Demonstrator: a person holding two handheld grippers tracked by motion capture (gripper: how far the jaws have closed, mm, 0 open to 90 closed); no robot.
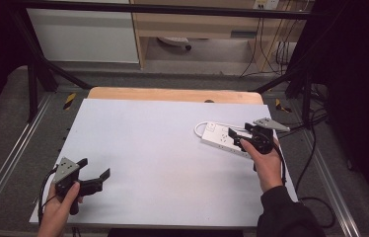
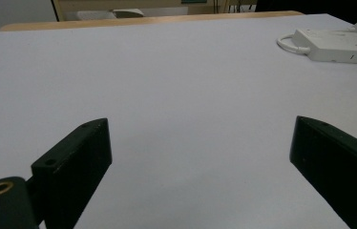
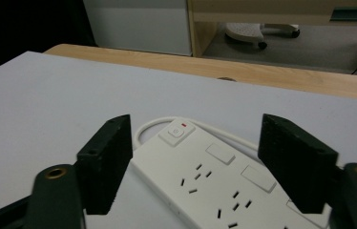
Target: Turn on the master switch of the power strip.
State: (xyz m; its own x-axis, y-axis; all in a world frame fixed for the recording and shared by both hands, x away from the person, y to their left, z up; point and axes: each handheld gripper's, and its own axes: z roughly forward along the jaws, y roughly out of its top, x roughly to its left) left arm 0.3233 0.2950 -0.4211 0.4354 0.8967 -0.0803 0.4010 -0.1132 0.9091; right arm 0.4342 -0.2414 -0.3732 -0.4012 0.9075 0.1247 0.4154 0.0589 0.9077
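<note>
1. Power strip [image 3: 205,186], between the jaws of my right gripper [image 3: 195,157]: no lettering, brand or number legible on its white top. One small red mark sits on the switch [image 3: 176,132] at the end farthest from my gripper; too small to read as a sign.
2. Same power strip [image 2: 341,45], far ahead and to the right of my left gripper [image 2: 200,157]: no print readable.
3. Table sheet [image 1: 163,148] under both grippers: no writing.

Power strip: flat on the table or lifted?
Flat. The power strip lies socket side up on the white table; the right gripper straddles it with jaws open, not clamping it.
</note>
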